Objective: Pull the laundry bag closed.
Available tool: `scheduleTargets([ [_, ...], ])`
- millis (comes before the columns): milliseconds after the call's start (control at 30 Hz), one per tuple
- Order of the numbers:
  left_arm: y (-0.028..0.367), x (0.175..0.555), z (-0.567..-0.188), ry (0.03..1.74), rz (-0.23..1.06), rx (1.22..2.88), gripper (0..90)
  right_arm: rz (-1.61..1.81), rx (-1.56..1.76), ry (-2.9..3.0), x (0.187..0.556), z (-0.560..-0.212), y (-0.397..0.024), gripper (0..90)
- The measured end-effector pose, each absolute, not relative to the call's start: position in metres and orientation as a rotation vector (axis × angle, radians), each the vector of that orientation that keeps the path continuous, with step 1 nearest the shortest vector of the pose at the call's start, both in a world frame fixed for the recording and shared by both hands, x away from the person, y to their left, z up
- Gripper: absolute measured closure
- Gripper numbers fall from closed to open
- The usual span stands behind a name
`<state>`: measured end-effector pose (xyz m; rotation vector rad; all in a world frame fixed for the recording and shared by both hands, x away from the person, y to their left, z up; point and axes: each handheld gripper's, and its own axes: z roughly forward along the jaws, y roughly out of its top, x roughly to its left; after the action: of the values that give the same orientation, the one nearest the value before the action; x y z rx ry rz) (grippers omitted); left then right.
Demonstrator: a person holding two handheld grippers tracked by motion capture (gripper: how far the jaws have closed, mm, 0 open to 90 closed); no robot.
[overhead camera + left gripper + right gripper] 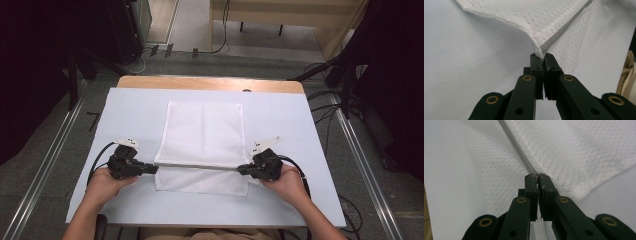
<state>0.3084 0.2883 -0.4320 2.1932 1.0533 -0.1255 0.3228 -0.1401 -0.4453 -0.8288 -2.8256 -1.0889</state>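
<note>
Mid-fold: we have both grippers, left gripper and right gripper, clamped on the white mesh bag's zipper-edge corners, lifted over the table; laying flat remains.

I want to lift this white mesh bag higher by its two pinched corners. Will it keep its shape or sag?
Probably sag: the mesh bag already drapes between the left gripper and right gripper. It looks thin and light. Its grey edge strip stays straight only because it is pulled taut.
</note>
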Motion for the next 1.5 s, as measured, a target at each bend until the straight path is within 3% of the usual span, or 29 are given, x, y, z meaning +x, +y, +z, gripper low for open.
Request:
scheduleTargets([
  [400, 0.288, 0.307, -0.437, 1.036, -0.173, 2.216, 84.6, -1.068, -0.838, -2.808, 0.319, -0.449, -0.138, 88.0],
  [633, 0.288, 0.307, -0.434, 1.031, -0.153, 2.197, 68.3, -1.123, -0.842, -2.784, 0.32, -0.448, -0.14, 85.7],
  [800, 0.289, 0.309, -0.431, 1.038, -0.098, 2.164, 50.4, -1.236, -0.887, -2.751, 0.322, -0.443, -0.144, 67.1],
  [900, 0.29, 0.311, -0.428, 1.051, -0.046, 2.134, 42.7, -1.307, -0.92, -2.74, 0.325, -0.441, -0.149, 61.6],
  [1300, 0.302, 0.314, -0.422, 1.127, 0.131, 2.063, 36.7, -1.403, -1.085, -2.747, 0.337, -0.439, -0.17, 37.9],
  [1500, 0.308, 0.315, -0.422, 1.165, 0.174, 2.034, 35.8, -1.448, -1.239, -2.694, 0.347, -0.443, -0.189, 34.0],
])
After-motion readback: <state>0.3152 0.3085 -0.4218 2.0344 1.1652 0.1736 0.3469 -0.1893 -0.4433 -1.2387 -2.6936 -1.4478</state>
